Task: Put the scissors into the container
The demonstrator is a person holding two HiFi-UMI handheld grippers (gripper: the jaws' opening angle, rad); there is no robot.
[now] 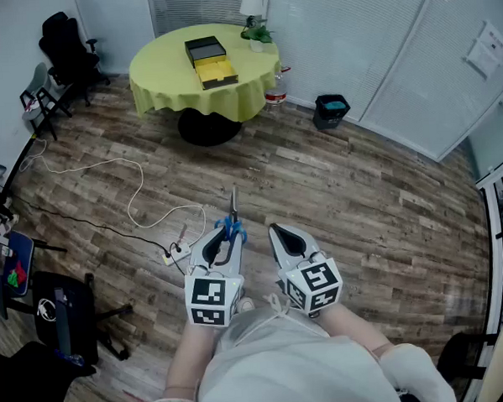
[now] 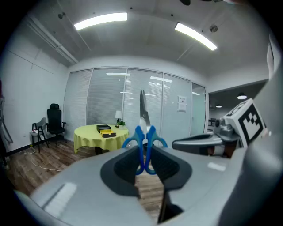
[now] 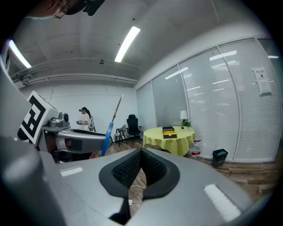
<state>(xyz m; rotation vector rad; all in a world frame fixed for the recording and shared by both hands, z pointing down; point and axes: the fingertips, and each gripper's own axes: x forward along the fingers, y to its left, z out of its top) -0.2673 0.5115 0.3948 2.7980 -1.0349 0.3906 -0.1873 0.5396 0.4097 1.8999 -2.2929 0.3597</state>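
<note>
My left gripper [image 1: 228, 235] is shut on the blue handles of a pair of scissors [image 1: 232, 222], whose closed steel blades point away from me. In the left gripper view the handles [image 2: 144, 145] sit pinched between the dark pads, blades upright. My right gripper [image 1: 291, 240] is beside it, shut with nothing between its pads [image 3: 154, 167]. The container [image 1: 210, 62], a black box with a yellow tray, stands far ahead on the round table [image 1: 161, 70] with the yellow cloth. Both grippers hang over the wooden floor, well short of the table.
A white cable and power strip [image 1: 177, 252] lie on the floor just left of the grippers. A black bin [image 1: 331, 110] and a water bottle [image 1: 275, 92] stand by the table. Office chairs [image 1: 67, 50] are at the far left. A person [image 3: 84, 119] stands in the background.
</note>
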